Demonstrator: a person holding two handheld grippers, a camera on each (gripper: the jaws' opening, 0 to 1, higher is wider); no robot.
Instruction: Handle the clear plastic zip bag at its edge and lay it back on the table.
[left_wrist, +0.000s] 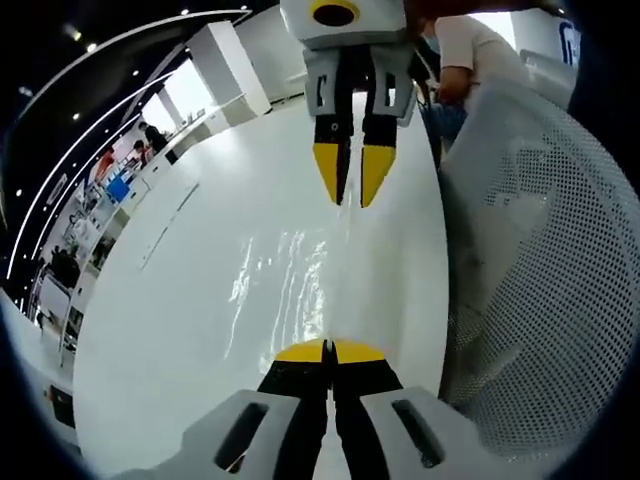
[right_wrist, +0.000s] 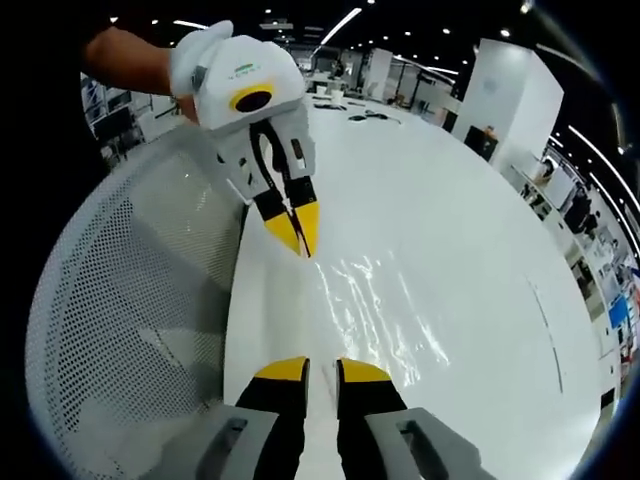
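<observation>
The clear zip bag (left_wrist: 290, 285) lies stretched on the white desk (left_wrist: 170, 330), its long axis running between both grippers — left gripper (left_wrist: 328, 352) clenched on its near edge, right gripper (left_wrist: 349, 180) pinching the opposite edge (mesh basket (left_wrist: 540, 260) beside).

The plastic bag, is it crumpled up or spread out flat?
Spread flat: the clear bag lies on the white table, only shiny wrinkles showing.
</observation>
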